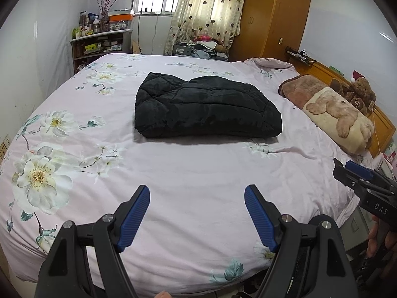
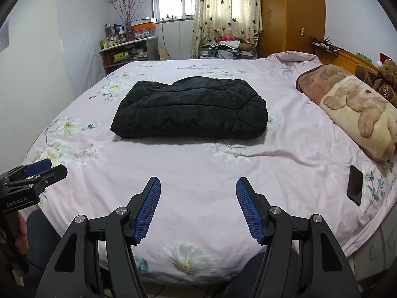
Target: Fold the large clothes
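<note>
Left wrist view shows the black quilted jacket (image 1: 207,106) folded into a compact bundle at mid-bed (image 1: 188,173), straight ahead and well apart from both tools, its long axis lying crosswise; neither looks clearly nearer. The left gripper (image 1: 197,219) and right gripper (image 2: 198,209) gape wide, holding and touching nothing; the fold looks finished.
</note>
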Demonstrator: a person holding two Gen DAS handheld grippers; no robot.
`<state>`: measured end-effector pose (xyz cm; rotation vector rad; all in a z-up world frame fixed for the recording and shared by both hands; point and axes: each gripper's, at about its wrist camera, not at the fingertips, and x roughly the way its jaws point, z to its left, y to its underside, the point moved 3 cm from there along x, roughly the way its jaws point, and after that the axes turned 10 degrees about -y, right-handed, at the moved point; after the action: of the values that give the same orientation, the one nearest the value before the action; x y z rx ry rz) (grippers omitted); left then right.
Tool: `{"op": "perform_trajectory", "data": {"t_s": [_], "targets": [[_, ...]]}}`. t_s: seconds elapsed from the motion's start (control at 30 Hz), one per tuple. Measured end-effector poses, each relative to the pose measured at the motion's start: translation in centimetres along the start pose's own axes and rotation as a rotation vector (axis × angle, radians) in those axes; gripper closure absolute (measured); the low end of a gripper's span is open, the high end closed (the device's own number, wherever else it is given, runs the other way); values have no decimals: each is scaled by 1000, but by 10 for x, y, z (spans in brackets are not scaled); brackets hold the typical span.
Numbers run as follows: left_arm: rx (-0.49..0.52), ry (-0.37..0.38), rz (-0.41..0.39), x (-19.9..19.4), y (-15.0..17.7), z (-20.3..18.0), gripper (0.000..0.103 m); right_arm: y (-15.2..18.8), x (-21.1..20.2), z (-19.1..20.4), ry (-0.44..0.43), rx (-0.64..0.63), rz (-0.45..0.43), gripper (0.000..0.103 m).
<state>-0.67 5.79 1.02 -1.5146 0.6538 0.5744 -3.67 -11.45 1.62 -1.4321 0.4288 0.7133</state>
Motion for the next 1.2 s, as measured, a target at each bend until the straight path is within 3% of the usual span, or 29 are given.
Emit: {"op": "perform_trajectory", "data": {"t_s": [0.2,1.2], "targets": [[-30,29,14,1,0,4,23,0,1,-1,3,-1,2,39],[1,6,44,6,2,-4,23,0,2,-5,2,-2,8,39]]}}
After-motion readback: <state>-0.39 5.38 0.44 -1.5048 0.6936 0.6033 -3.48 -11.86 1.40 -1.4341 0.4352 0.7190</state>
